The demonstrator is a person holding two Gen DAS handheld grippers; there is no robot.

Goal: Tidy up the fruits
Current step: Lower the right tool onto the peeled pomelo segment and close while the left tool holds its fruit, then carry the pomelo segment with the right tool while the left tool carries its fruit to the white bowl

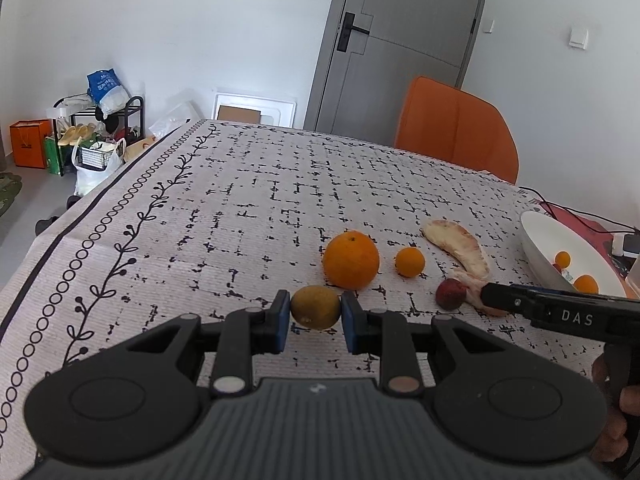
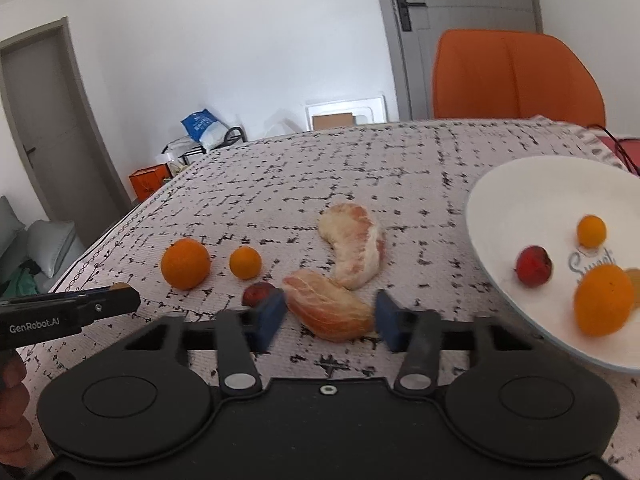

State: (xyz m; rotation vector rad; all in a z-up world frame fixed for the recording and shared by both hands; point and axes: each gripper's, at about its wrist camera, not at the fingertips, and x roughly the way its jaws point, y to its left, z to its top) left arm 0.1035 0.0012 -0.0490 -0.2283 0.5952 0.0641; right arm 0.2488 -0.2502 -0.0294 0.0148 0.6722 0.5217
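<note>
My left gripper (image 1: 315, 322) pinches the kiwi (image 1: 315, 306) just in front of the large orange (image 1: 351, 259). My right gripper (image 2: 330, 320) gapes wide around a pomelo segment (image 2: 328, 311), right of that orange (image 2: 185, 263).

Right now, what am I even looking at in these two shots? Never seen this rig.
No robot: a person holds handheld two-finger tongs in each hand, with a fisheye camera on each looking forward along its blue-padded fingers.

The left view shows the left tongs closed against a brownish-green oval kiwi on the patterned tablecloth.

The right view shows the right tongs open around a peeled pinkish pomelo segment, not yet gripping it.

Also on the cloth: a second pomelo segment, a large round orange, a small orange citrus and a small dark red fruit. The white bowl already holds several fruits.
</note>
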